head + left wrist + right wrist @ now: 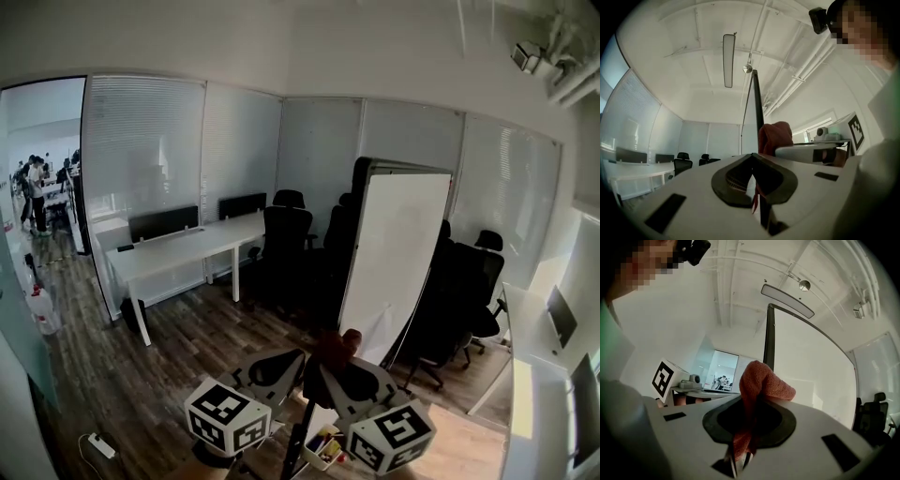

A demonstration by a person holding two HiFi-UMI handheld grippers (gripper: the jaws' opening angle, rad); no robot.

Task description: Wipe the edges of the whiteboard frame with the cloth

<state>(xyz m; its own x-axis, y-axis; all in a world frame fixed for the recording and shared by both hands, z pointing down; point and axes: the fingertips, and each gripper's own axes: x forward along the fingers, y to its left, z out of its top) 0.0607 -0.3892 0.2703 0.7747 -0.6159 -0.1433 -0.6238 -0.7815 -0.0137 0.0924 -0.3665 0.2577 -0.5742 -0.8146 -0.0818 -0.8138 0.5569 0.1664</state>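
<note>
Here, right tongs (752, 401) pinching cloth (761, 383), whiteboard edge (769, 333) behind

- one whiteboard (394, 258), that's the only one
- one red cloth (337, 349), right in front of the whiteboard
- two grippers: left gripper (753, 158), right gripper (751, 401)
- black office chairs (286, 234): roughly three left of the whiteboard and two right of it, but they overlap so I can't be exact
- one long white desk (178, 251) left of the whiteboard, with two dark divider panels (164, 223) on it
- one ceiling light bar (728, 60) above the whiteboard

No readable words, brands or numbers, only coded square markers, on left cube (228, 414), right cube (391, 437)
</note>
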